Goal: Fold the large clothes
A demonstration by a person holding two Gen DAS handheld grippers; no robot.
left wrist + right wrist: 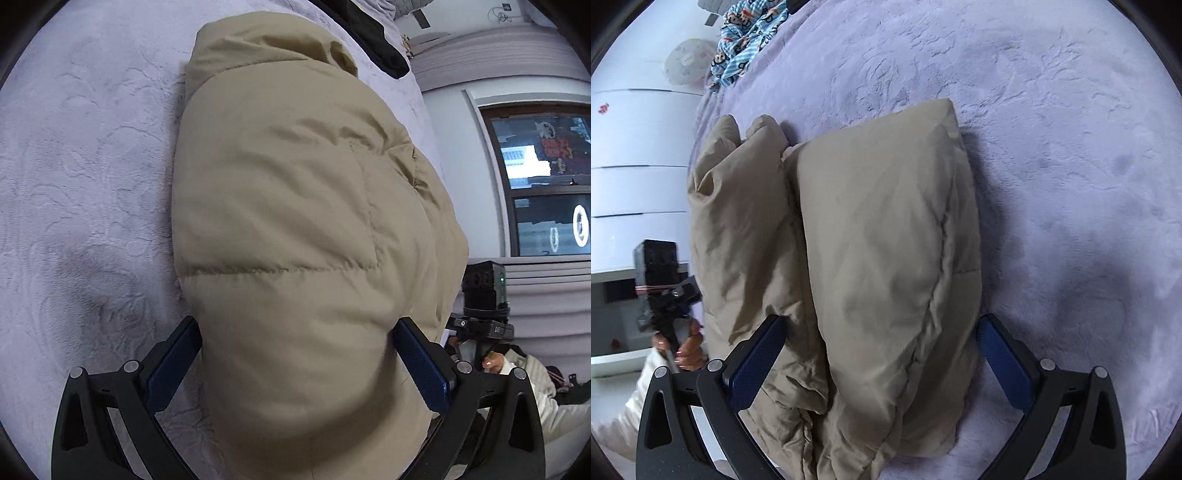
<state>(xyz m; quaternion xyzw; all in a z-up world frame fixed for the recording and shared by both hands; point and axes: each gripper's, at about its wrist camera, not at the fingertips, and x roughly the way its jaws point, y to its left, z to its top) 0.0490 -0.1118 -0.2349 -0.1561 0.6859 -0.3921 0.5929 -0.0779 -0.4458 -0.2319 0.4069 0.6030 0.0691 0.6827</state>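
Observation:
A puffy beige down jacket (pixel 288 221) lies folded into a thick bundle on a lavender plush blanket (pixel 85 166). My left gripper (pixel 295 354) is open, its blue pads on either side of the bundle's near end, with the fabric bulging between them. In the right wrist view the jacket (pixel 879 251) shows as two stacked folds. My right gripper (pixel 881 350) is open and straddles the bundle's near end, the right pad just clear of the fabric. The other hand-held gripper (pixel 665 295) shows at the left edge.
A black garment (pixel 373 40) lies at the blanket's far edge. A blue patterned cloth (pixel 746 40) lies at the far left corner of the bed. White drawers (pixel 635 192) stand left of the bed. A dark-framed window (pixel 543 184) and grey padded wall are to the right.

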